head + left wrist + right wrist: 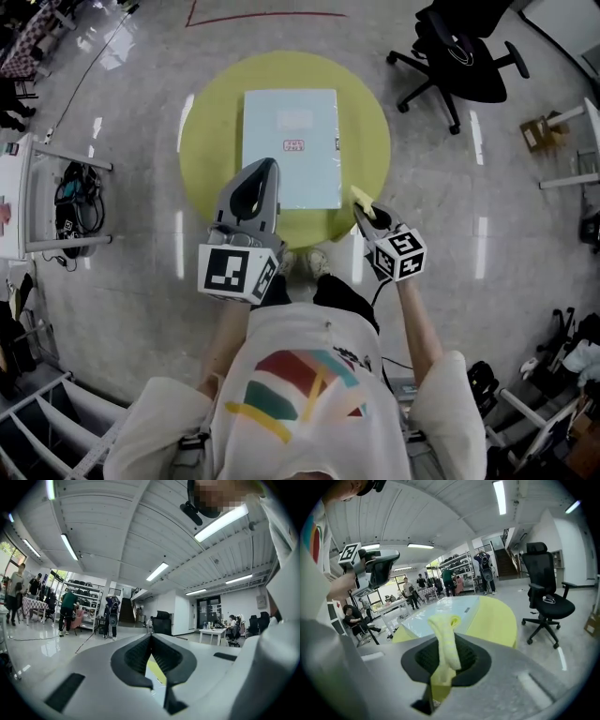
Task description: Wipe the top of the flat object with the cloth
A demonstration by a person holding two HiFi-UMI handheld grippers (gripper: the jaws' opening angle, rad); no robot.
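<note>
right tool (372,217) pinching yellow cloth (361,196) at near-right of flat object (291,141) on round tabletop (211,108); left tool (265,171) pressed together, empty.

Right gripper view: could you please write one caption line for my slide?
Right gripper shut on a yellow cloth, facing the pale blue flat object on the round yellow table.

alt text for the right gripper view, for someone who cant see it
The right gripper is shut on a yellow cloth that sticks up from its grip. Beyond it a round yellow table carries a pale blue flat box. The left gripper is raised at the left, and a black office chair stands at the right.
</note>
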